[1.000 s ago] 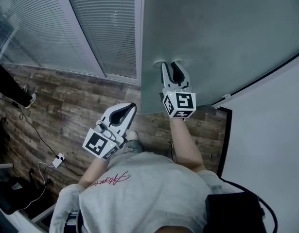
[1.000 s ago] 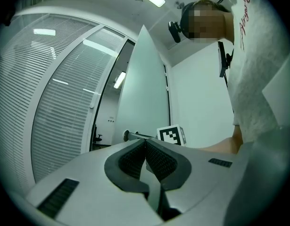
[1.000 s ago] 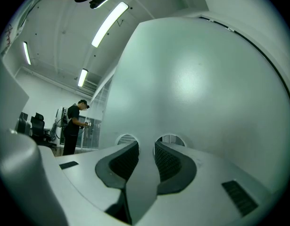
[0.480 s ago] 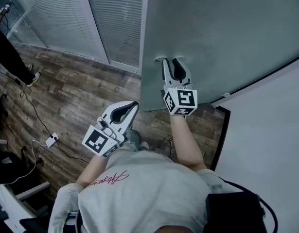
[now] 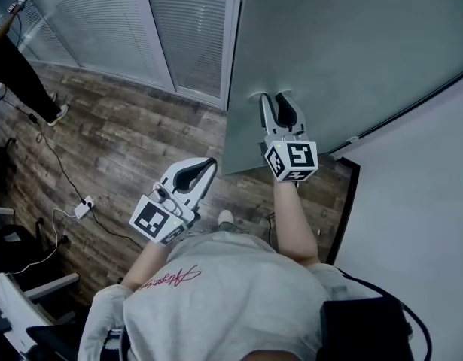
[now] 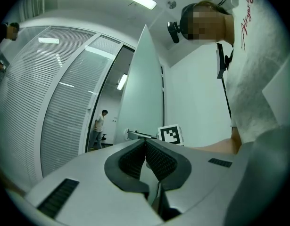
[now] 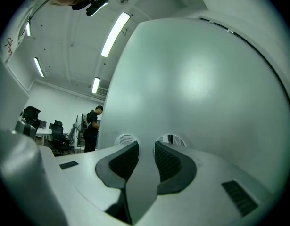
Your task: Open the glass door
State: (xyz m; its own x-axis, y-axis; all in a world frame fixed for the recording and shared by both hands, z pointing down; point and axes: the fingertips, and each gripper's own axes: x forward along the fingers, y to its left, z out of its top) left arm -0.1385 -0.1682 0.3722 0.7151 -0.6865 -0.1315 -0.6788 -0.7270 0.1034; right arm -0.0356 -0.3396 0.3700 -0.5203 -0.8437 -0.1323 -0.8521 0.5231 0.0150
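Observation:
The frosted glass door [image 5: 344, 43] stands partly swung, its free edge just left of my right gripper [image 5: 274, 96]. That gripper points at the pane with both fingertips touching the glass and a narrow gap between its jaws, which hold nothing. In the right gripper view the door [image 7: 196, 79] fills the picture beyond the open right gripper [image 7: 146, 145]. My left gripper [image 5: 208, 162] hangs lower left over the wooden floor, shut and empty, apart from the door. In the left gripper view the left gripper [image 6: 145, 141] has its pads meeting, with the door's edge [image 6: 142, 93] ahead.
A glass wall with blinds [image 5: 103, 21] runs left of the doorway. A white wall [image 5: 419, 201] is on the right. On the wooden floor [image 5: 118, 149] lie a power strip [image 5: 83, 207] and cables. A person's legs [image 5: 20, 74] show far left; another person [image 6: 98, 126] stands beyond the opening.
The door has swung further away and its edge has shifted right in the head view. Both grippers have moved forward with the person; the right one has stayed against the glass.

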